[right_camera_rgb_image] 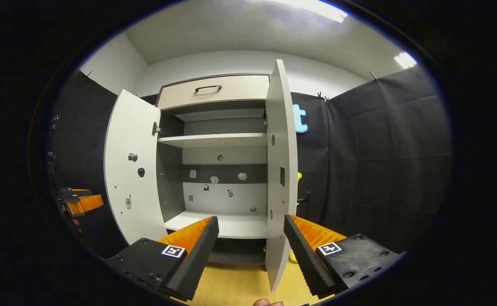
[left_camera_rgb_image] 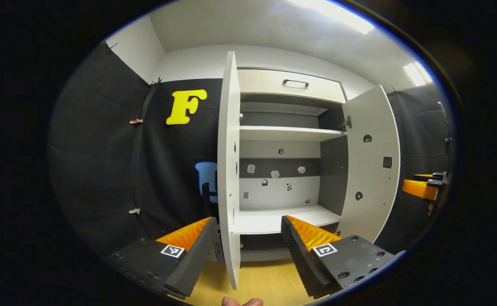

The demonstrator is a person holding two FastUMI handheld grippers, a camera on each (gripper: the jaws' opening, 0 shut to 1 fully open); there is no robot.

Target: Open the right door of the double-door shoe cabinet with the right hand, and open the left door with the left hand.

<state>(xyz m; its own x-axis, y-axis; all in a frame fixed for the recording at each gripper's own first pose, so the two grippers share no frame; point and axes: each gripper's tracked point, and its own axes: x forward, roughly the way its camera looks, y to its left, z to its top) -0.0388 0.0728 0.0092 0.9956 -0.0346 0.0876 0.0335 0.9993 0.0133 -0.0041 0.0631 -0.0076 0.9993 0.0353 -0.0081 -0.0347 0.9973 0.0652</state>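
with its orange-and-black ribbed fingers spread wide, the left gripper is seen released, the edge of the white flat-panel left door standing between the fingers untouched. the right gripper is likewise released, straddling the edge of the white right door without contact. both doors are swung out, exposing the white shelves of the double-door shoe cabinet; the task is judged essentially complete, so no grip is needed.
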